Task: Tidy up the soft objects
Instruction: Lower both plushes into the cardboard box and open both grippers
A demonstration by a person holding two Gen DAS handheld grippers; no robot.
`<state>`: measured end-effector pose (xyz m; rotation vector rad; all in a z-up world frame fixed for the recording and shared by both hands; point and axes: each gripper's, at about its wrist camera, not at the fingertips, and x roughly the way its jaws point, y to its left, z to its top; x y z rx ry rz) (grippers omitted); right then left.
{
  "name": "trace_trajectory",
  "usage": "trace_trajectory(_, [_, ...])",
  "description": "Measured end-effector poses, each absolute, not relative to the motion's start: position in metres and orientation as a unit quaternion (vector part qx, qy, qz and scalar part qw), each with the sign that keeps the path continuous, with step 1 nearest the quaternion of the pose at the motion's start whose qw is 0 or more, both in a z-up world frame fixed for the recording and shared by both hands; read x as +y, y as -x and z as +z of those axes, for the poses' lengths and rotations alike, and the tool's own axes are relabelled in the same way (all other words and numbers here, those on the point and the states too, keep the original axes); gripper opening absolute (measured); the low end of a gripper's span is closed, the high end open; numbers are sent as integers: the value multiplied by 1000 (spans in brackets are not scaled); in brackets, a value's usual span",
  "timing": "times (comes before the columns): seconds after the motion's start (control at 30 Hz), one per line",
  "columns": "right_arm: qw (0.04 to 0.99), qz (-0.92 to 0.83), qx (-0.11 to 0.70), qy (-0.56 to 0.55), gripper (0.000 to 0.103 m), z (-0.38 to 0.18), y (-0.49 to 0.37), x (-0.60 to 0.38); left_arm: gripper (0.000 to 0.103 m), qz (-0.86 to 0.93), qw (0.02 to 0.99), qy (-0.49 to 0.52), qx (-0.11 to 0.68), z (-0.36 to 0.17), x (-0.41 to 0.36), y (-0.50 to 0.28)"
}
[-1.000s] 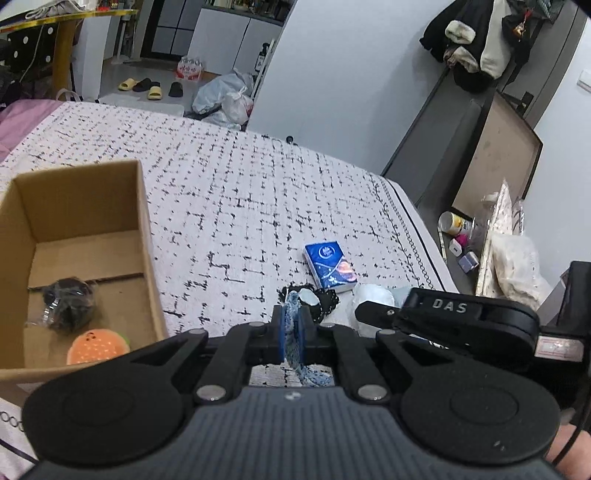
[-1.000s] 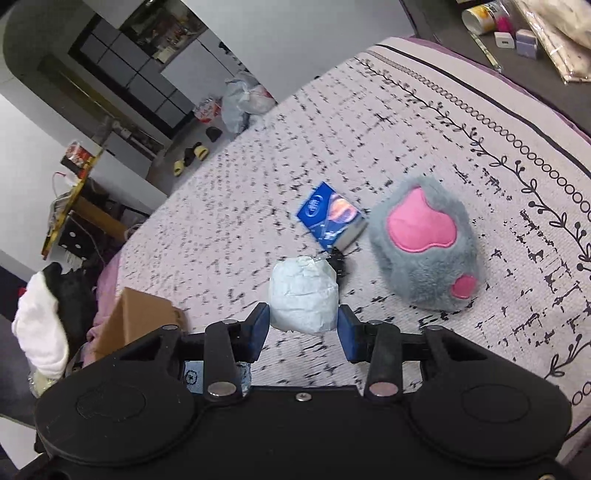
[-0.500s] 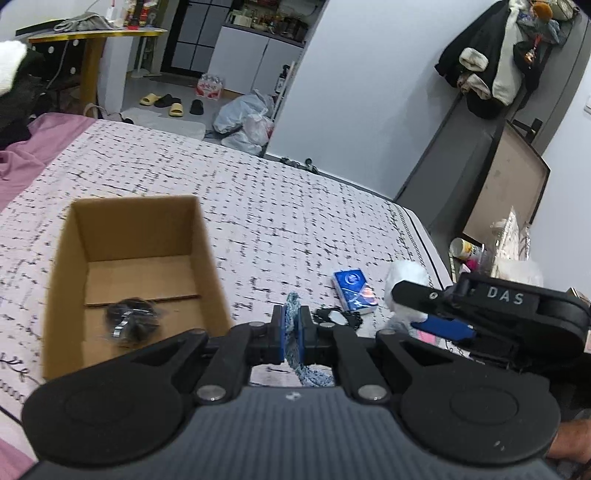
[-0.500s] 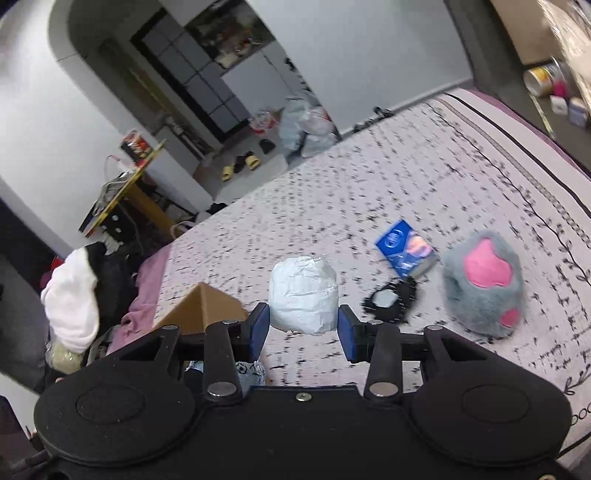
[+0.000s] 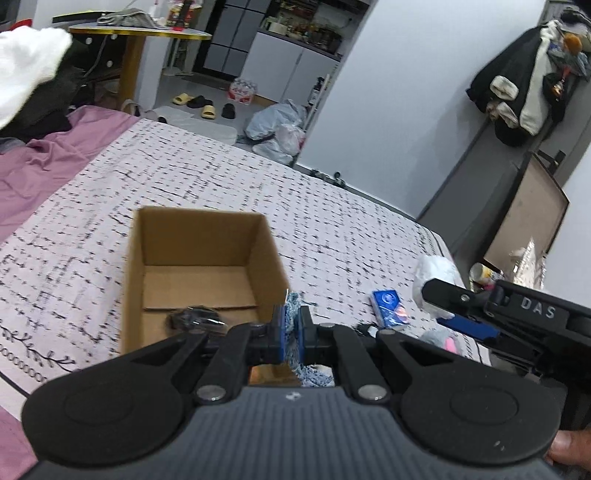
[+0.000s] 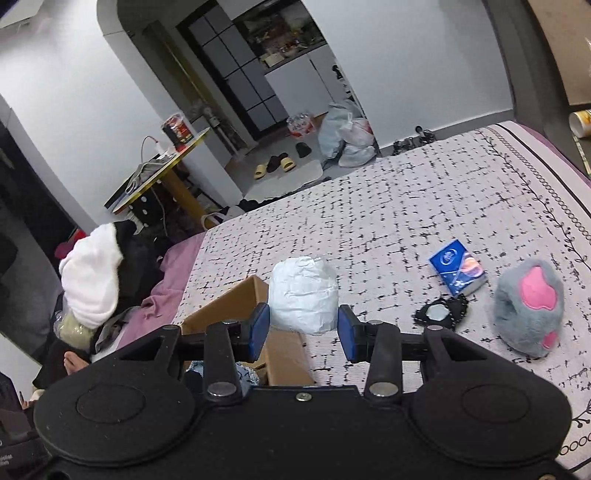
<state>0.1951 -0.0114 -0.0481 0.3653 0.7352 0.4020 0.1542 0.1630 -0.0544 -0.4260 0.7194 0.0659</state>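
My left gripper (image 5: pixel 291 328) is shut on a blue fluffy cloth (image 5: pixel 293 314) and holds it over the near right corner of an open cardboard box (image 5: pixel 201 236) on the bed. A dark wrapped item (image 5: pixel 194 319) lies in the box. My right gripper (image 6: pixel 303 328) is shut on a white crumpled soft bundle (image 6: pixel 303 295) and holds it in the air beside the box (image 6: pixel 236 299). The bundle also shows in the left wrist view (image 5: pixel 436 275). A grey plush paw with pink pads (image 6: pixel 528 306) lies on the bed at the right.
A blue tissue pack (image 6: pixel 458 267) and a small black lacy item (image 6: pixel 441 312) lie on the patterned bedspread (image 6: pixel 388 206) between the box and the paw. Clothes are piled at the bed's left side (image 6: pixel 92 280). A yellow-edged table (image 5: pixel 140 33) stands beyond.
Both grippers have risen and shifted left toward the box, each still holding its item. The box now sits more central in the left wrist view and has come into the right wrist view.
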Motion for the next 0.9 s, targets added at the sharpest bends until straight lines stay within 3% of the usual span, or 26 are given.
trace_trajectory(0.63, [887, 245, 369, -128, 40, -49, -189, 55, 6, 86, 894, 207, 387, -79, 224, -158])
trace_trajectory(0.9, [880, 258, 383, -112, 40, -57, -193, 83, 15, 95, 890, 226, 384, -76, 233, -156])
